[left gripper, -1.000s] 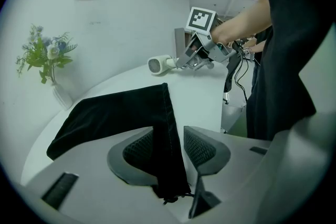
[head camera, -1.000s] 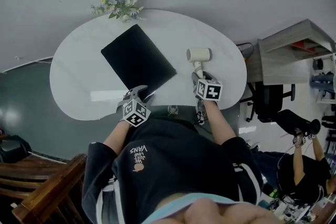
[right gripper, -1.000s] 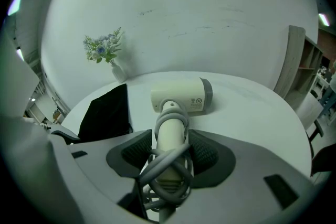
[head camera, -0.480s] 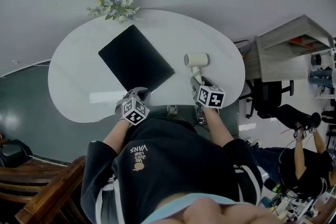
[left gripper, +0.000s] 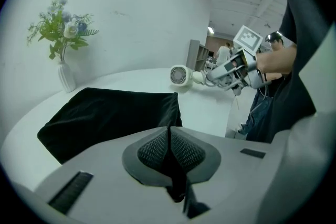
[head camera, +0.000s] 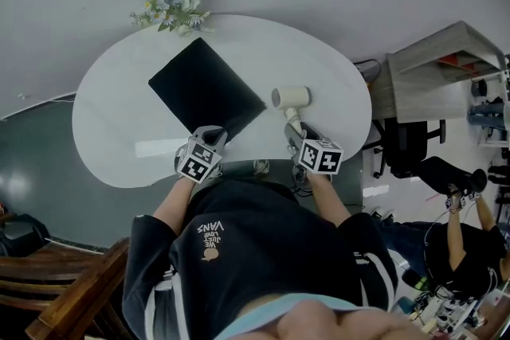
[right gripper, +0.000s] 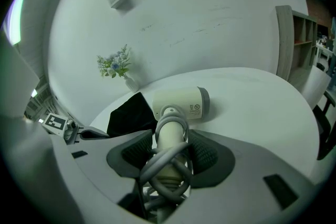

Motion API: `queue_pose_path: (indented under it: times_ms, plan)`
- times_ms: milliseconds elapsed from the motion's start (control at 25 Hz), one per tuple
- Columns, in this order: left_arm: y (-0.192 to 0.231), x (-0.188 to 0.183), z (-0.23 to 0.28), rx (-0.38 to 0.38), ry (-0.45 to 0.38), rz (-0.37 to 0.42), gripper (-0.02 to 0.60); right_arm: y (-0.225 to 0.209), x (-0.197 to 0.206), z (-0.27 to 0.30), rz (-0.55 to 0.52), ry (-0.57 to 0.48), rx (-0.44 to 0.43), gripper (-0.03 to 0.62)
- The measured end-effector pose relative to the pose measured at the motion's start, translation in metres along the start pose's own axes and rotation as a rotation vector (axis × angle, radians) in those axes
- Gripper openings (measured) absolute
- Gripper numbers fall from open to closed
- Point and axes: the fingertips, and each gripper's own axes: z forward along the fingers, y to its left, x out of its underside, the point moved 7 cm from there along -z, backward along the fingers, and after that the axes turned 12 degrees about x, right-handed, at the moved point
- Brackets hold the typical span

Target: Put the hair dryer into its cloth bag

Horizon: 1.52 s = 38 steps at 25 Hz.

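The black cloth bag lies flat on the white table. My left gripper is at its near corner. Its jaws have just been closing and are now shut on the bag's edge, with black fabric pinched between the pads. In the left gripper view the bag spreads out ahead of that gripper. The cream hair dryer is just right of the bag. My right gripper is shut on its handle, which has the grey cord wound round it. The dryer's barrel points sideways.
A vase of flowers stands at the table's far edge, behind the bag. A grey shelf unit is off the table's right side. A wooden chair is at lower left. Another person sits at lower right.
My right gripper has carried the hair dryer left, closer to the bag. My left gripper has rolled and shifted a little at the bag's near corner.
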Motion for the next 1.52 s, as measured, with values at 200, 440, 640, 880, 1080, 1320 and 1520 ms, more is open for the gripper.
queue_pose_path:
  times_ms: [200,440,640,880,1080,1320,1520]
  plan:
    - [0.011,-0.017,-0.001,-0.002,-0.058,-0.059,0.034,0.011,0.003,-0.013,-0.021,-0.010,-0.044,0.224]
    - [0.015,-0.039,0.001,-0.007,-0.112,-0.058,0.034,0.023,0.014,-0.024,-0.078,-0.001,-0.084,0.224]
    - [0.014,-0.050,-0.001,-0.014,-0.155,-0.054,0.034,0.033,0.024,-0.029,-0.125,0.021,-0.118,0.224]
    - [0.013,-0.056,-0.008,-0.022,-0.191,-0.047,0.034,0.051,0.031,-0.028,-0.215,0.052,-0.173,0.224]
    - [0.009,-0.061,-0.020,-0.031,-0.239,-0.043,0.034,0.073,0.035,-0.023,-0.313,0.070,-0.223,0.224]
    - [0.003,-0.063,-0.034,-0.036,-0.274,-0.018,0.034,0.100,0.033,-0.011,-0.392,0.079,-0.279,0.224]
    - [-0.002,-0.060,-0.043,-0.036,-0.287,0.000,0.034,0.119,0.026,0.005,-0.441,0.077,-0.309,0.224]
